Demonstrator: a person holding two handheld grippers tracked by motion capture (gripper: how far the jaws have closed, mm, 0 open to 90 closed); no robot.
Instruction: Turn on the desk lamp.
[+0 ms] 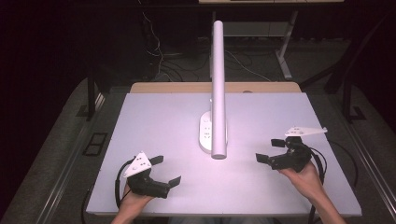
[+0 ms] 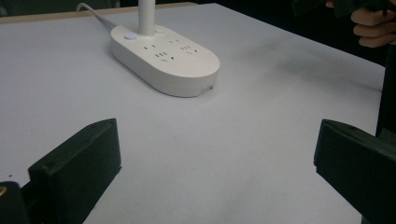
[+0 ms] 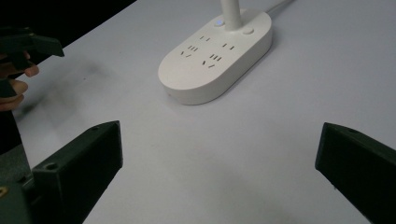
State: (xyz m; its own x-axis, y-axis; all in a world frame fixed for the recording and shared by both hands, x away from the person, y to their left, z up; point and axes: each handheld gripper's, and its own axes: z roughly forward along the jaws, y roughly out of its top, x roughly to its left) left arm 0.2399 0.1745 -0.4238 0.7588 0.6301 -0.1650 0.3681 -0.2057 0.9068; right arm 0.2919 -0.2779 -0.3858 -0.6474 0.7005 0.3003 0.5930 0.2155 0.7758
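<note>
Where sockets (image 3: pixel 205 56) show, lamp head (image 1: pixel 218 116) overhangs.

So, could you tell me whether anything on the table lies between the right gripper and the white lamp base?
Nothing visible does. Bare table lies between the open right gripper and the lamp base; the left gripper sits off to the other side.

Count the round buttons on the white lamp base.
2. On the lamp base, a lit button and a plain button flank the foot of the stem. The stem could hide another.
</note>
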